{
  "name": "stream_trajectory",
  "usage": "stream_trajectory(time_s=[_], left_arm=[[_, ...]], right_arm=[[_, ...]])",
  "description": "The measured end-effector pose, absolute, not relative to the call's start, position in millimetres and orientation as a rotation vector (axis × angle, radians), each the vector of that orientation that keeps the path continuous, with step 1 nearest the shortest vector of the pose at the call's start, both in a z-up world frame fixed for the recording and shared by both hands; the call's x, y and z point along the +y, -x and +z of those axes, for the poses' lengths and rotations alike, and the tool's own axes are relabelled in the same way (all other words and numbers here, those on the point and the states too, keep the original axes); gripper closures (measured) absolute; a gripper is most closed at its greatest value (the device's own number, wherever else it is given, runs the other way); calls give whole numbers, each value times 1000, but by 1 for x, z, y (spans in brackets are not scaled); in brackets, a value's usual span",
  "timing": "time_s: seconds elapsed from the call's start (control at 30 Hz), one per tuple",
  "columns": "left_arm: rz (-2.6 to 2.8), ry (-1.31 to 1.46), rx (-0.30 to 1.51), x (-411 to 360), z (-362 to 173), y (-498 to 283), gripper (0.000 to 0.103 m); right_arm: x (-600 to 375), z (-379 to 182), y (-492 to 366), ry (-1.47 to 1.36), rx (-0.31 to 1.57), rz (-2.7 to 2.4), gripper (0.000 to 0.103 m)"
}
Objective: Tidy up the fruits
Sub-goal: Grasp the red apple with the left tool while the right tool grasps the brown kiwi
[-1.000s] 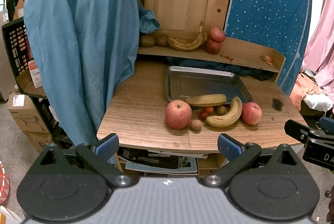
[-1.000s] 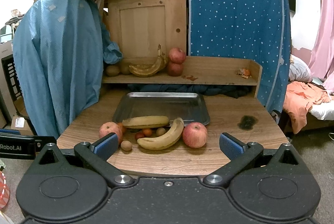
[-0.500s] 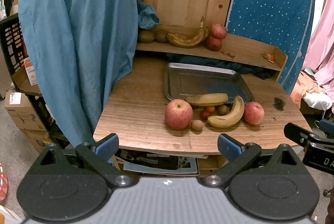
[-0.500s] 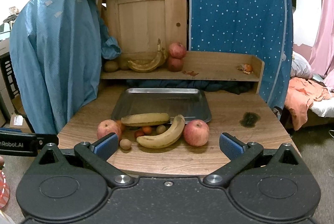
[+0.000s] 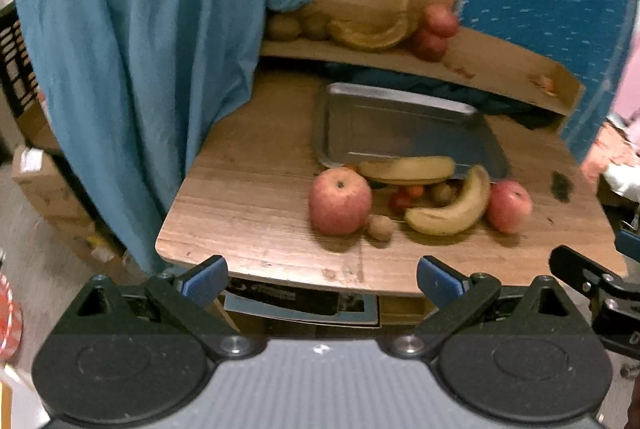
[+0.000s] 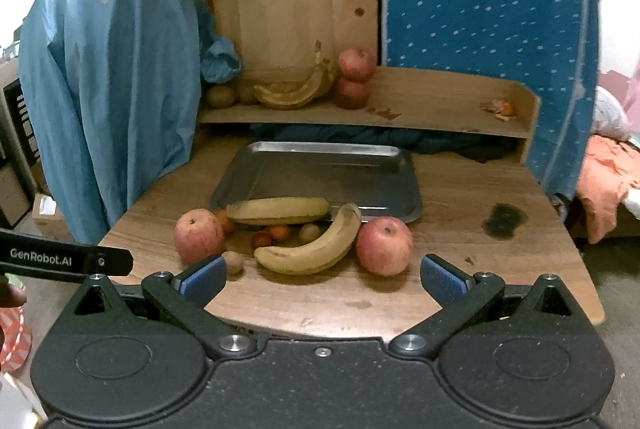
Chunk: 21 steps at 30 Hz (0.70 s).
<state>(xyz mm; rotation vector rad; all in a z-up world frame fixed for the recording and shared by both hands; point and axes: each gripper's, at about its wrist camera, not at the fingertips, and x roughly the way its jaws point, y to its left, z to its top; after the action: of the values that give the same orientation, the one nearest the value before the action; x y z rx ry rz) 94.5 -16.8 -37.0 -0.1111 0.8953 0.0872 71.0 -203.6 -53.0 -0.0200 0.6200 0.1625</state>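
Right wrist view shows the right gripper (image 6: 322, 279) with its blue pads spread wide and nothing between them, held short of the near edge of the wooden table (image 6: 460, 293), a stance that looks like lining up before a first pick. The fruit lies heaped on the table just near of the metal tray (image 6: 320, 173): a left apple (image 6: 199, 236), a straight banana (image 6: 280, 211) resting on the tray's near rim, a curved banana (image 6: 312, 249), a right apple (image 6: 384, 245), a small kiwi (image 6: 233, 261), and a few little red and orange fruits tucked between. The tray itself is bare, so I judge it the place meant for sorting. In the left wrist view the left gripper (image 5: 322, 279) is likewise spread and empty, also off the table's near edge. More fruit sits on the far shelf (image 6: 432, 109).
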Motion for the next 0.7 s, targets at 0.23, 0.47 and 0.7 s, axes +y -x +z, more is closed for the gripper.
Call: stream_trajectory(time_s=[0.23, 0.47, 0.7], left_arm=[[192, 144, 933, -24, -43, -131, 0], [275, 184, 983, -24, -53, -150, 0], [302, 197, 1057, -18, -61, -168, 0]], right_arm=[[-217, -60, -122, 59, 663, 287, 1], [-214, -73, -143, 110, 707, 394, 1], [-205, -82, -163, 110, 763, 478, 1]])
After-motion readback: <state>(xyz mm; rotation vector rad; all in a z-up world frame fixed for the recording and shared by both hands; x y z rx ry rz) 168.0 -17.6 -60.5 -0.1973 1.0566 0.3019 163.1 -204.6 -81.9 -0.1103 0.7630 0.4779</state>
